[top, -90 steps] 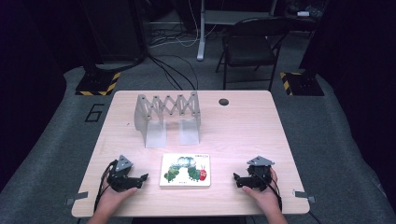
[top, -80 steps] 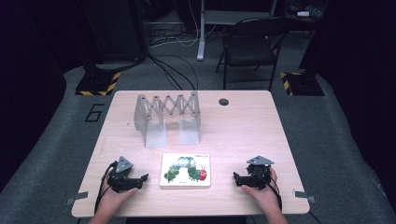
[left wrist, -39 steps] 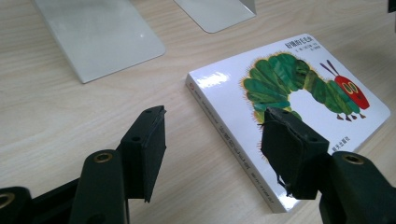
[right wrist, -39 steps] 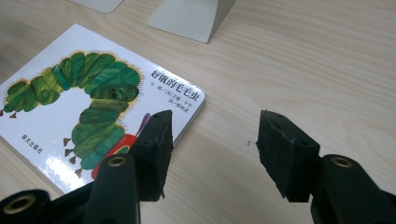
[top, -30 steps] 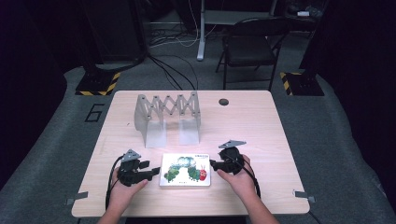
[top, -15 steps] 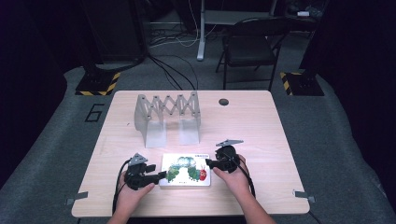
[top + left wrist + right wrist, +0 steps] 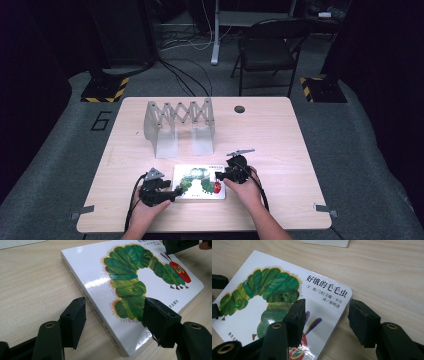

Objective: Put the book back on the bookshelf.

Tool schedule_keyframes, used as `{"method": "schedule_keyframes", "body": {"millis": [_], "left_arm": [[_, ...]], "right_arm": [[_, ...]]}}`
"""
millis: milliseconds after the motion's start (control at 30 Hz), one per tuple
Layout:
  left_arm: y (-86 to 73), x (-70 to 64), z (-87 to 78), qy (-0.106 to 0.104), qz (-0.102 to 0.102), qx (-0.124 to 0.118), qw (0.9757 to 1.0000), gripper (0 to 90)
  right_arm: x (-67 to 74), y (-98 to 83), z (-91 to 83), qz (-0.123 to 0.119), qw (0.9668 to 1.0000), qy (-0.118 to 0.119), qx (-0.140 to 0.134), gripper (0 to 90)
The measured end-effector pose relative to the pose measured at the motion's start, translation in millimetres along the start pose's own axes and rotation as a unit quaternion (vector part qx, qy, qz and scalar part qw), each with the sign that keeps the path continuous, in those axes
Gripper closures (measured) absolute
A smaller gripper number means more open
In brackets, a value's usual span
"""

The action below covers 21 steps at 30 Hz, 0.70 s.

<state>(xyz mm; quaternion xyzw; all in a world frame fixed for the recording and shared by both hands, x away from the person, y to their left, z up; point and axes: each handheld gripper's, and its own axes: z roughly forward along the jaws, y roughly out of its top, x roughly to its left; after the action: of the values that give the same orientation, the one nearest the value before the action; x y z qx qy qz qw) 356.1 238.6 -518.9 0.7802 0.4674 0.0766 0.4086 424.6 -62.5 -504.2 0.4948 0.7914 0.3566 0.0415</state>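
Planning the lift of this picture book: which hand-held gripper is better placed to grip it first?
Probably the left hand-held gripper: its open jaws straddle the book's spine corner. The right hand-held gripper straddles only the far edge.

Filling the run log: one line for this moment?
scene: picture book flat on table | left gripper: open, straddling spine edge | right gripper: open, straddling opposite edge | book: not lifted | rack: untouched
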Motion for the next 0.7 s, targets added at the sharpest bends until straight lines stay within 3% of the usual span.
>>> {"method": "schedule_keyframes", "body": {"millis": [267, 333, 533, 700], "left_arm": [[-1.0, -2.9, 4.0, -0.011, -0.006, -0.003, 0.9999, 32.7], [-1.3, -4.2, 5.2, -0.004, -0.003, -0.007, 1.0000, 31.1], [-1.4, -5.1, 5.3, -0.003, -0.005, -0.007, 1.0000, 30.4], [-1.8, -5.1, 5.2, -0.007, -0.007, -0.008, 0.9999, 29.7]], "right_arm": [[3.6, 2.6, 5.3, 0.002, 1.0000, -0.007, 0.005, 46.3], [2.0, 2.8, 6.3, -0.001, 1.0000, -0.006, 0.001, 46.3], [1.3, 3.1, 8.7, 0.017, 0.9998, -0.007, 0.000, 45.6], [0.3, 4.3, 8.4, 0.027, 0.9996, -0.010, 0.003, 50.0]]}}
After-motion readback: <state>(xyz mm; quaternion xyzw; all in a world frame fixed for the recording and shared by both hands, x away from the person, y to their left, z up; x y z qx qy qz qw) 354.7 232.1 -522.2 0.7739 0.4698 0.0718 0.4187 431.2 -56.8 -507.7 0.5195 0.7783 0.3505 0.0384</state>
